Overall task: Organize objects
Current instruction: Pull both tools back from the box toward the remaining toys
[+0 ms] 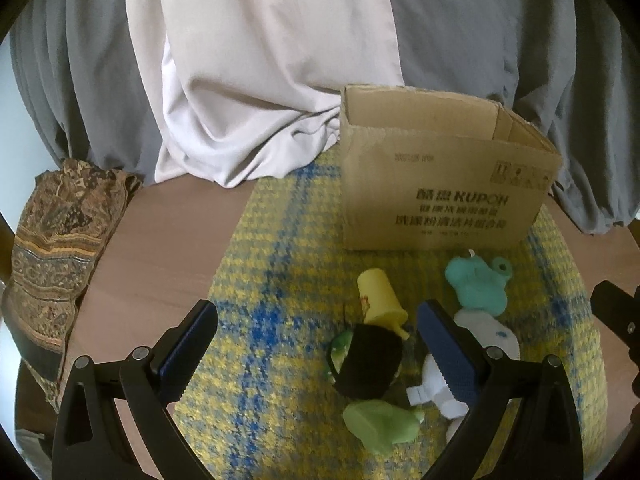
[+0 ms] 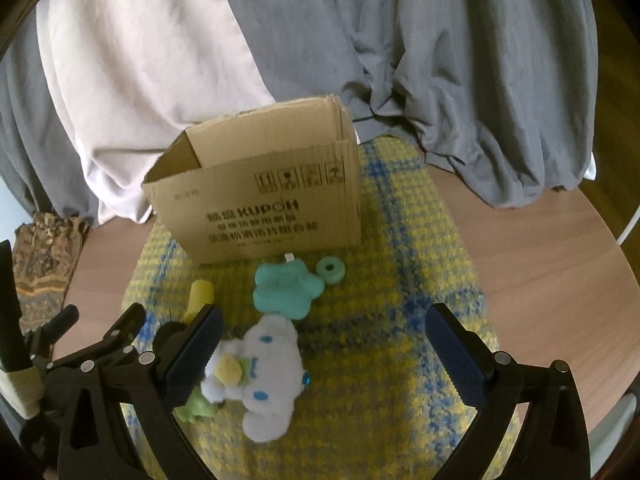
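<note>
An open cardboard box stands at the far side of a yellow and blue mat. In front of it lie several toys: a teal plush, a teal ring, a yellow cup, a black and green toy, a light green toy and a white plush with blue spots. My left gripper is open above the black toy. My right gripper is open, with the white plush by its left finger.
The mat lies on a brown round table. Grey and white cloth hangs behind the box. A patterned fabric drapes over the table's left edge. The left gripper shows at the lower left of the right wrist view.
</note>
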A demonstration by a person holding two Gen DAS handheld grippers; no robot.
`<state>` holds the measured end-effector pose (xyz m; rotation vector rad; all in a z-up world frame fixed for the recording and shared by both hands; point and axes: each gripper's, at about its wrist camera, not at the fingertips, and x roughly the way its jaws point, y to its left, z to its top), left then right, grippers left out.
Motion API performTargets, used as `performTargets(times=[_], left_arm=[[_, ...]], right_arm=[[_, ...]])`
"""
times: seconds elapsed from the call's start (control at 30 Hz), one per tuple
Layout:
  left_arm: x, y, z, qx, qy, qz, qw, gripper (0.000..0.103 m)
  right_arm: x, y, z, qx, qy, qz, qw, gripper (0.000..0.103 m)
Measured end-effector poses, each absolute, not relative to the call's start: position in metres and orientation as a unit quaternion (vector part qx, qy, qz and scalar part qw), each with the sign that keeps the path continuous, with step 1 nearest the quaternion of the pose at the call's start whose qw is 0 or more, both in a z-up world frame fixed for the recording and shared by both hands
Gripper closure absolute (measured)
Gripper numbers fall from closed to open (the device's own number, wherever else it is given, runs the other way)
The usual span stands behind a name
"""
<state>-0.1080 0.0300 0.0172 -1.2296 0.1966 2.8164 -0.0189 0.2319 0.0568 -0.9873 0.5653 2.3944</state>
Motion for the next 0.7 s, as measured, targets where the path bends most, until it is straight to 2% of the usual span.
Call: performTargets(times=[0.7], left_arm=[[-0.071, 0.038, -0.029, -0.432, 0.080, 0.896, 0.063, 0.001]], right_arm=[[0.010, 0.229, 0.014, -0.387, 0.222, 0.861, 0.243, 0.002]])
